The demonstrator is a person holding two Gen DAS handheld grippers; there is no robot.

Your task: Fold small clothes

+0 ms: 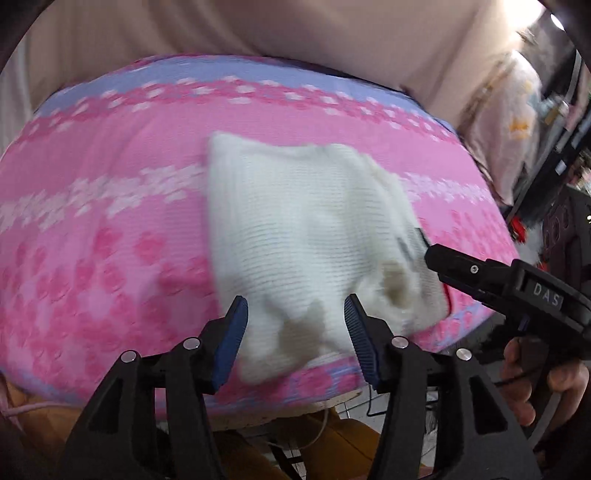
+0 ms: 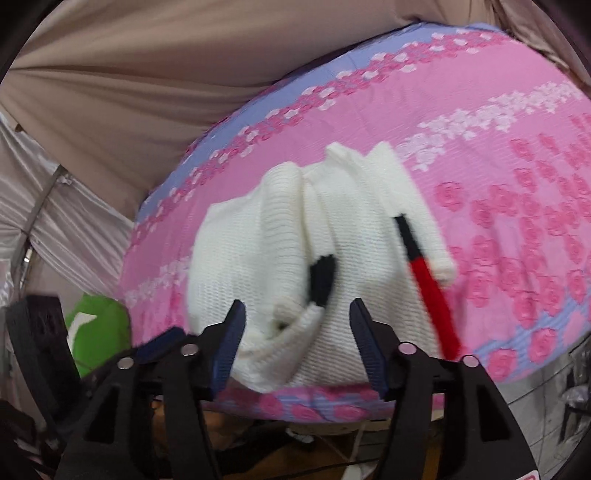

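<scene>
A white knit garment (image 1: 295,229) lies bunched on a table covered with a pink flowered cloth (image 1: 110,221), close to the near edge. My left gripper (image 1: 297,332) stands open just above the garment's near edge, and its blue pads (image 1: 236,328) do not press on the knit. My right gripper (image 1: 434,258) reaches in from the right, its tip at the garment's right side. In the right wrist view the garment (image 2: 258,251) shows a black patch and a red-and-black strip (image 2: 428,280). The right gripper (image 2: 297,339) is open over its near folds, with nothing pinched.
Beige fabric (image 1: 258,26) hangs behind the table. A hand (image 1: 535,384) holds the right gripper's handle. A green object (image 2: 99,325) sits beyond the table's left edge. Furniture and clutter (image 1: 554,155) stand at the far right. Floor and cables show below the table's near edge.
</scene>
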